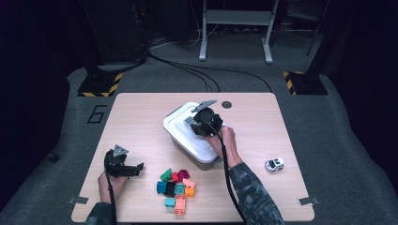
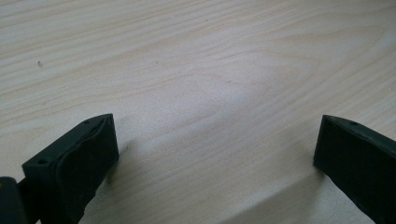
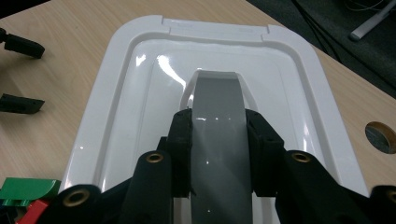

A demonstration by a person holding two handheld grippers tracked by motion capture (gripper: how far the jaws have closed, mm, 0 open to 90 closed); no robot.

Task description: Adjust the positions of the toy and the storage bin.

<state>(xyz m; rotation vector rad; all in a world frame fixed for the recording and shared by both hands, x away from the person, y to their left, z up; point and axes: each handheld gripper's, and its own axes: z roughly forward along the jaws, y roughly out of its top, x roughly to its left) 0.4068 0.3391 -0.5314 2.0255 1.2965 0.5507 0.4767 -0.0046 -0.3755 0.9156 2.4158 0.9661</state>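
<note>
A white lidded box (image 1: 180, 131) stands in the middle of the table. My right gripper (image 1: 202, 123) sits on top of it, the hand coming from the near right. In the right gripper view the black jaws of the right gripper (image 3: 218, 136) are shut on the lid's grey handle (image 3: 218, 98), which lies in the hollow of the white lid (image 3: 121, 93). My left gripper (image 1: 136, 168) rests low at the table's near left, pointing right. Its jaws stand wide open (image 2: 215, 158) with only bare wood between them.
A pile of several coloured bricks (image 1: 177, 187) lies near the front edge, between the two hands. A small white toy car (image 1: 274, 164) stands at the right. A round cable hole (image 1: 226, 104) sits behind the box. Floor stands and cables lie beyond the table.
</note>
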